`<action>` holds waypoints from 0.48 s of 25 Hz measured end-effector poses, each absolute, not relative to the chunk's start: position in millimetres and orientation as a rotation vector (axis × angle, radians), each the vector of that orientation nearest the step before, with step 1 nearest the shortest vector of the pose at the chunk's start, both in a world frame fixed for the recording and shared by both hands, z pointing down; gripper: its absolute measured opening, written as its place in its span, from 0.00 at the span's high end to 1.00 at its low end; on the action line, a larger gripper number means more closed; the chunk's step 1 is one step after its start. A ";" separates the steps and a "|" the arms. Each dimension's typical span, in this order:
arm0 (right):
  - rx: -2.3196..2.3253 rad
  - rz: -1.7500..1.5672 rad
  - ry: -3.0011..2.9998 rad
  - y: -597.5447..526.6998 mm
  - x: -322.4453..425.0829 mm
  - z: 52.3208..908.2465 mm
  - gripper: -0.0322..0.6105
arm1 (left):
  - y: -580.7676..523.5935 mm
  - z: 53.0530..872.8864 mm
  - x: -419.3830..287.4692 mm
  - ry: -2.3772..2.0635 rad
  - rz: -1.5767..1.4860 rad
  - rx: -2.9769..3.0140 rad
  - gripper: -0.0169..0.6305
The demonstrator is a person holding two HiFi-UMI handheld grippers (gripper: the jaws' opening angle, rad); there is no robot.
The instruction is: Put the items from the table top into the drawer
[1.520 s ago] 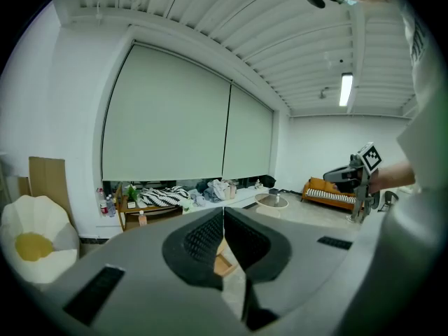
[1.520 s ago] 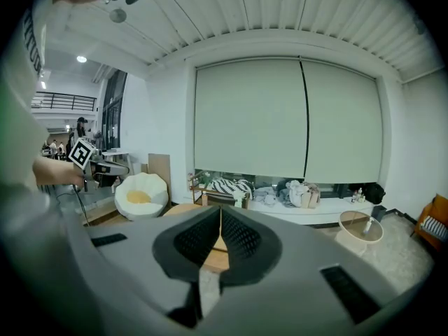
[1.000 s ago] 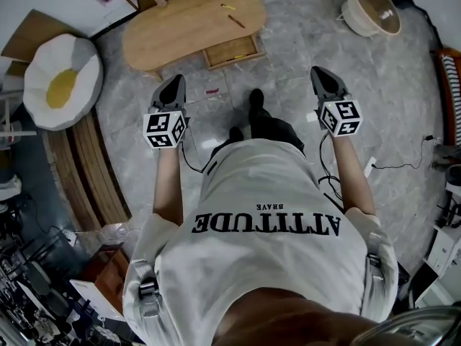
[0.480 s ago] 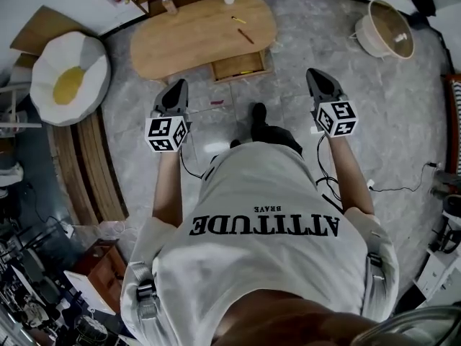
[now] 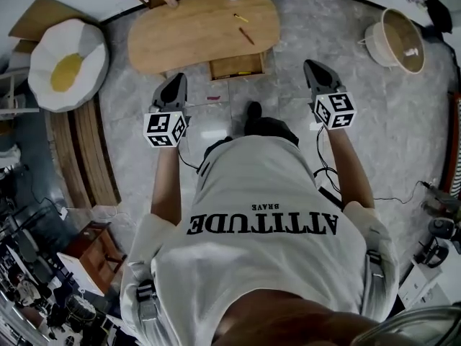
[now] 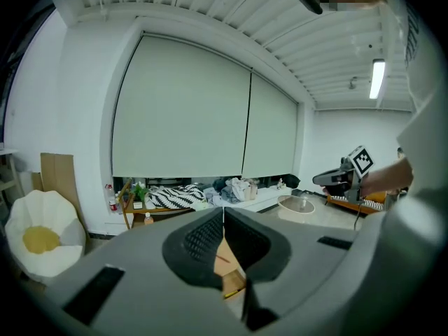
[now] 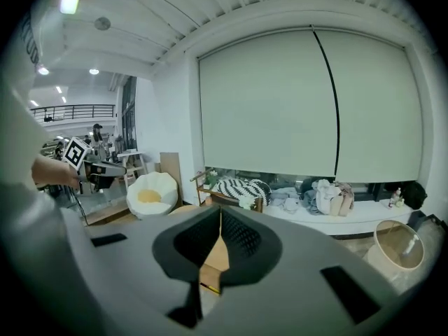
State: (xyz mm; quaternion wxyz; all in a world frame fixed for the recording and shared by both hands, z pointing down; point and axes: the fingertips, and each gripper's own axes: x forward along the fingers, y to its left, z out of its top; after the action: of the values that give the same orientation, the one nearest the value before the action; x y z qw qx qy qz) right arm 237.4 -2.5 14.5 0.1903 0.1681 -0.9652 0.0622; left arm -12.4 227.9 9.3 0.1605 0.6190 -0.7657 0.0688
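Head view: I noted a yellow pencil (image 5: pixel 240 18) and a dark pencil (image 5: pixel 247 36) lying on the bench (image 5: pixel 180 38), well ahead of the left gripper (image 5: pixel 175 83) and the right gripper (image 5: pixel 312 69). The drawer (image 5: pixel 236 65) stood open below the bench edge.

Left gripper view: fingers (image 6: pixel 203 238) clenched, nothing between them.

Right gripper view: clenched likewise, and empty.

I judged both pencils light, stiff and apt to roll; they are best pinched mid-shaft.
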 end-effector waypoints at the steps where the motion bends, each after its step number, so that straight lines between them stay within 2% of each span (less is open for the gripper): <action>1: 0.456 0.174 -2.710 -9.6 234.8 17.2 0.92 | 221.3 12.5 -13.0 -2.191 0.209 1.752 0.94; 12: 0.326 0.199 -2.681 -66.0 212.4 60.0 0.92 | 155.7 39.4 -14.5 -2.198 0.257 1.666 0.94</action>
State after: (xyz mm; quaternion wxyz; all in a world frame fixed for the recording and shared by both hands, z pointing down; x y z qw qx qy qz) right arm 212.4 -66.0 60.0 0.2152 0.1175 -0.9668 0.0718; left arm -14.5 155.7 39.4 0.1847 0.5910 -0.7799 0.0910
